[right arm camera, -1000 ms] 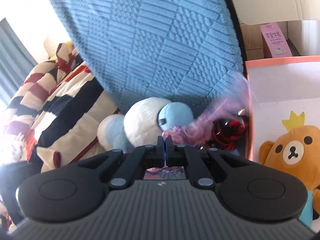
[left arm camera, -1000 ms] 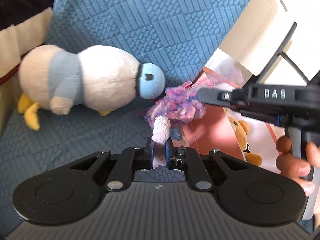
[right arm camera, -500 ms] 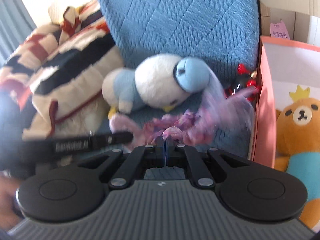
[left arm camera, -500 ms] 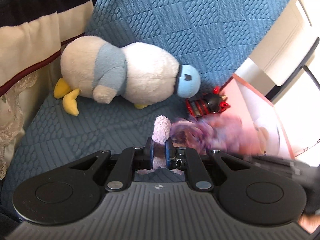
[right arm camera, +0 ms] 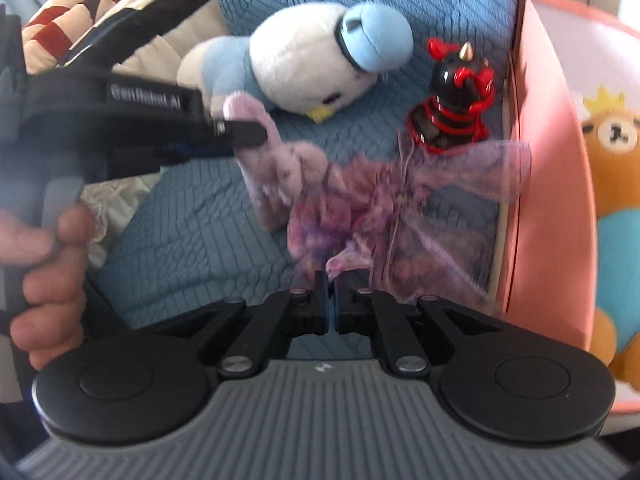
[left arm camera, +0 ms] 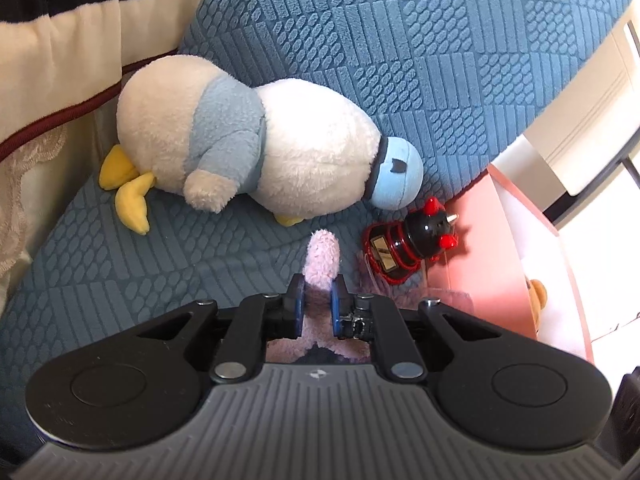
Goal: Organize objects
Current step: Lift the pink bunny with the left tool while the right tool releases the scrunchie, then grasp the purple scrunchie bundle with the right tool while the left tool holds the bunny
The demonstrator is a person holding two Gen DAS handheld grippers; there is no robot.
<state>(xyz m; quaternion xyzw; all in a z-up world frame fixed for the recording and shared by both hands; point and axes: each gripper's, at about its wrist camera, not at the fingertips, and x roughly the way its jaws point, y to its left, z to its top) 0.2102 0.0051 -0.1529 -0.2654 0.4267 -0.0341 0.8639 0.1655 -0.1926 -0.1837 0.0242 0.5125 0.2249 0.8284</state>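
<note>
My left gripper (left arm camera: 318, 296) is shut on the fuzzy pink ear (left arm camera: 321, 254) of a pink-purple plush toy in a frilly dress (right arm camera: 320, 192). My right gripper (right arm camera: 329, 296) is shut on the dress fabric of the same toy, which hangs stretched between the two grippers above the blue seat. The left gripper (right arm camera: 240, 136) also shows in the right wrist view, clamping the ear. A white and blue penguin plush (left arm camera: 256, 148) lies on the seat beyond. A small black and red figurine (left arm camera: 408, 240) stands beside it.
A pink-rimmed box (right arm camera: 536, 160) with a brown bear plush (right arm camera: 616, 184) stands right of the seat. The blue quilted seat back (left arm camera: 400, 40) rises behind. A striped blanket (left arm camera: 60, 20) lies at the left. My left hand (right arm camera: 44, 256) shows in the right wrist view.
Both grippers have dropped lower and drawn back over the seat with the pink toy. The figurine and the box are now plainly in view, and the toy hangs more spread out.
</note>
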